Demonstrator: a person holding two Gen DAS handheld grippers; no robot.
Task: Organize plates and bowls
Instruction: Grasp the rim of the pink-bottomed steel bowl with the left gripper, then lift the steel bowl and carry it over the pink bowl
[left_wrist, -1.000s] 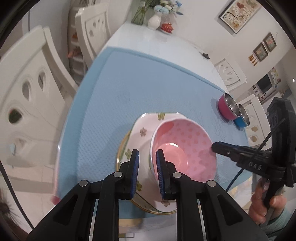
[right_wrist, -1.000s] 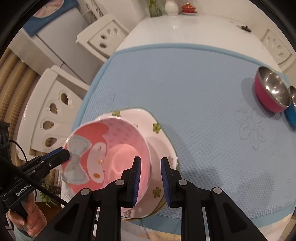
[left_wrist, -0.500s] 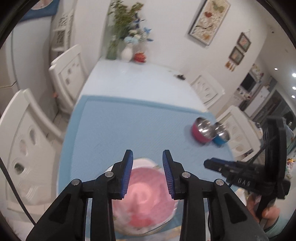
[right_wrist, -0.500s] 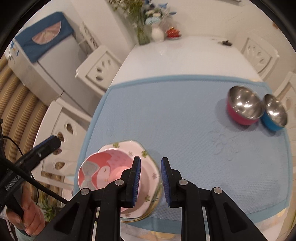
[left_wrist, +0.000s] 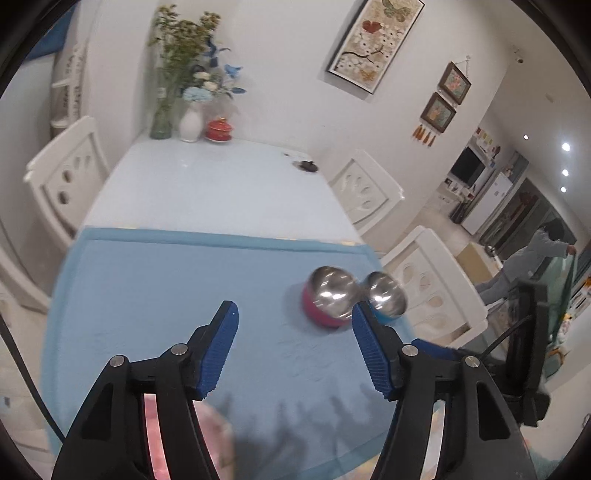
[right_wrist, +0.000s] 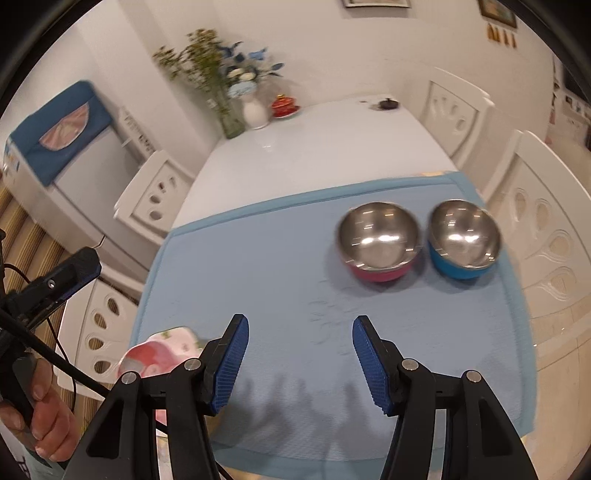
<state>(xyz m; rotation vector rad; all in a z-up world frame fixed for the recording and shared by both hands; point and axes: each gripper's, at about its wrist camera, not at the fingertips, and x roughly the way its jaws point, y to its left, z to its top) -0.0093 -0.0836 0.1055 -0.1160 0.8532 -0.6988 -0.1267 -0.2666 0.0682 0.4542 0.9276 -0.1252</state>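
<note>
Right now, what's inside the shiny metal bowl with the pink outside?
Nothing: the pink-sided metal bowl on the blue mat shows only bare shiny steel and light reflections. What's beneath it is covered.

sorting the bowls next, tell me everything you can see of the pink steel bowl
The pink steel bowl is round, with a shiny bare-metal inside and a pink outer shell. It stands upright and empty on the blue mat, toward its far right part, close beside the blue steel bowl. Motion blur hides whether they touch. No gripper is on it.

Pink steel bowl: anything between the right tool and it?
Nothing visible. In the right wrist view only bare blue mat lies between the right tool, its jaws opening and empty, and the pink steel bowl. The blue steel bowl sits beside it, on its far side.
</note>
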